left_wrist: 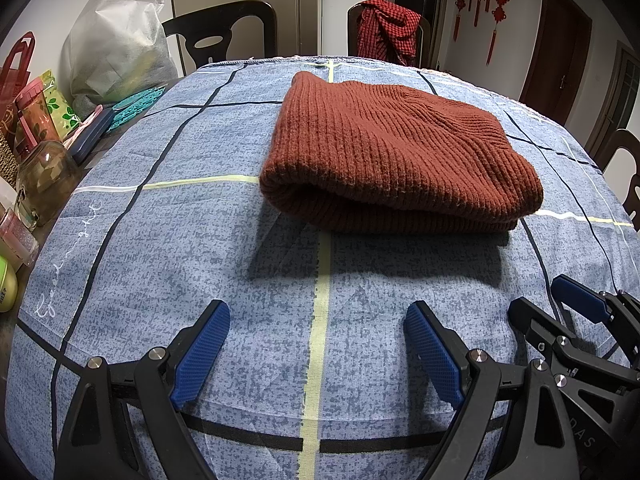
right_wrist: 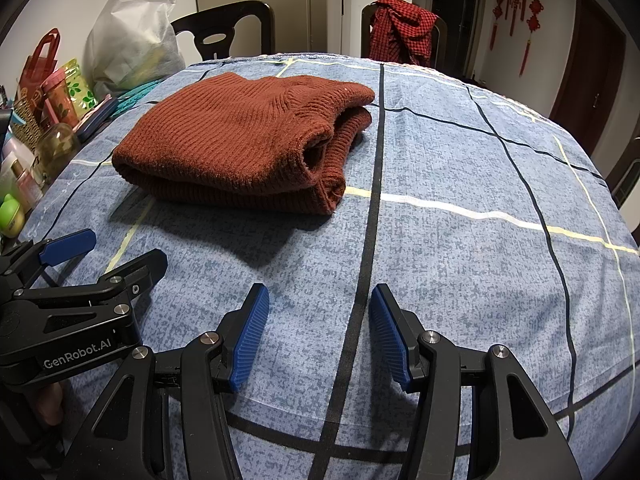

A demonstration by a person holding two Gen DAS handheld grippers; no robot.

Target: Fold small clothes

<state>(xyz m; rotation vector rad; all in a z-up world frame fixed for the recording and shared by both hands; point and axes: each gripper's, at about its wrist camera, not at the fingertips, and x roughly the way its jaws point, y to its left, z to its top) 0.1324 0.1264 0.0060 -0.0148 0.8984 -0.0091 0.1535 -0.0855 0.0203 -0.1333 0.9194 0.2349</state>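
Rust-brown knit sweater [left_wrist: 396,152] lies folded into a thick bundle on the blue checked tablecloth [left_wrist: 200,240], toward the far middle of the table. From the right wrist view its right end shows stacked layers and a rolled opening [right_wrist: 316,156], loose, not tucked. Fold looks about done, judging from the shape.

Left gripper [left_wrist: 316,344] jaws spread wide, nothing between them, hanging over bare cloth on the near side, apart from the sweater. Right gripper [right_wrist: 316,332] likewise parted and empty, just beside the left one, also short of the garment.

Risks from here:
- Another fold on a bundle this thick could spring back; bulky knit resists a crease.
- Pinching only the top layer at the open end would peel it up and undo the stack.
- A low approach could catch the tablecloth along with the sweater and drag both.
- Pushing the bundle left could send it toward the clutter at the table edge: glass jar [left_wrist: 44,176], bottles, white bag [left_wrist: 120,40].
- The two grippers sit close; a crossing move could knock them together.
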